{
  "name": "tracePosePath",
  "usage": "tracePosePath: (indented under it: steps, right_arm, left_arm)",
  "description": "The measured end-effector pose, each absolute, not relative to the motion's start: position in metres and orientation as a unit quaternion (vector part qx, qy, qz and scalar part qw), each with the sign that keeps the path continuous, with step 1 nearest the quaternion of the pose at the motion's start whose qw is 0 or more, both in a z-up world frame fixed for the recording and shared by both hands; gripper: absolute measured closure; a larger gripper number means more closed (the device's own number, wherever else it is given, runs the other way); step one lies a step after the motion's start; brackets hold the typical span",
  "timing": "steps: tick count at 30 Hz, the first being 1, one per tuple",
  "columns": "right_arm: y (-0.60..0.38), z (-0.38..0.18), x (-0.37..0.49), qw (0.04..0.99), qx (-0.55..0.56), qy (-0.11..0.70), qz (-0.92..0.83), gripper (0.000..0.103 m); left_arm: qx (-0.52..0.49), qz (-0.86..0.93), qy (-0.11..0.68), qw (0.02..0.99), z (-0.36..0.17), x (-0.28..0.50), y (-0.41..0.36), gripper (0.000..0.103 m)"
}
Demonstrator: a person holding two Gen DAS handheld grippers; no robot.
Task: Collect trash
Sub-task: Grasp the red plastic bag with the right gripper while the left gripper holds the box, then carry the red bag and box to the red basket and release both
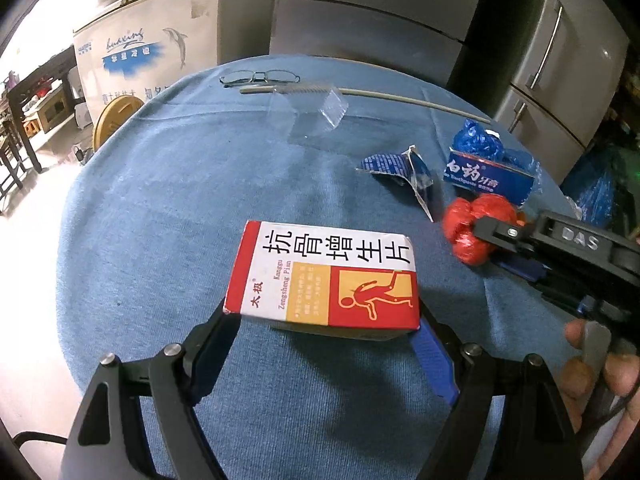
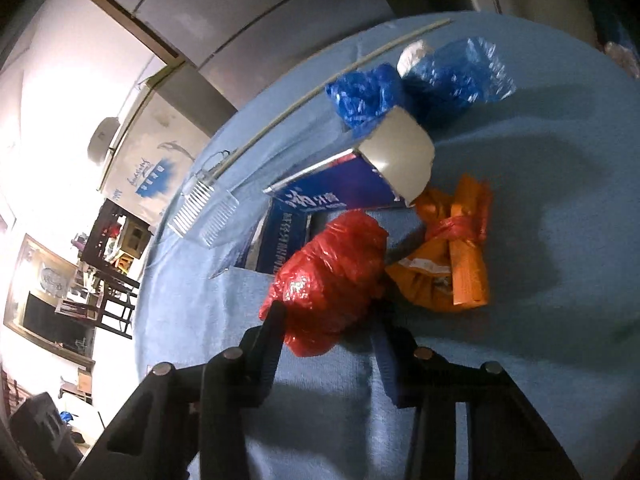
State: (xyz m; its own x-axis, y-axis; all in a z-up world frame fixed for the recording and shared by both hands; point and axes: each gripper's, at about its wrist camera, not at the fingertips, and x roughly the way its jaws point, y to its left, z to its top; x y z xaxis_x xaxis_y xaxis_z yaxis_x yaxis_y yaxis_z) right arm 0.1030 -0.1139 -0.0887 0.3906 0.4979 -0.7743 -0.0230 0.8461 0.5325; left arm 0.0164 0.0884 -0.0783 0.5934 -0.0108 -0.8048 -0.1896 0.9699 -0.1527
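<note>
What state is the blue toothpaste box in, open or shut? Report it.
Open. In the right wrist view the blue toothpaste box lies flat on the blue cloth, and its grey end flap is folded up and away.

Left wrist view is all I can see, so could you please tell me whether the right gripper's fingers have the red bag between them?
Observer: Yes, in the right wrist view the red bag sits between the right gripper fingers, both touching it.
Operator: Thank you. My left gripper holds the medicine box; is anything hidden behind that bag?
Observer: An orange bundle tied with a red band lies just beside the bag, on its right.
Operator: Is the blue carton open?
Observer: Yes, its grey end flap stands open.
</note>
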Motion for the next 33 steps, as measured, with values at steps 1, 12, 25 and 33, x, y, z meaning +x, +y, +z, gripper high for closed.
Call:
tracePosePath:
  steps: [1, 12, 25, 33]
  right_arm:
    - [-0.116, -0.085, 0.098, 0.806, 0.222, 0.523, 0.164, 0.058]
    - [-0.172, -0.049, 0.041, 0.827, 0.229, 0.483, 0.173, 0.059]
    - [-0.27, -0.037, -0.013, 0.844, 0.263, 0.457, 0.101, 0.059]
    - [-0.324, -0.033, -0.041, 0.854, 0.277, 0.437, 0.049, 0.059]
  left_arm:
    - [-0.11, 0.052, 0.447, 0.886, -0.077, 0.016, 0.088, 0.019]
    - [-0.089, 0.049, 0.437, 0.894, -0.065, 0.01, 0.073, 0.019]
    - [-0.058, 0.006, 0.434, 0.899, -0.054, 0.003, 0.026, 0.019]
    - [-0.027, -0.047, 0.428, 0.902, -0.042, -0.001, -0.024, 0.019]
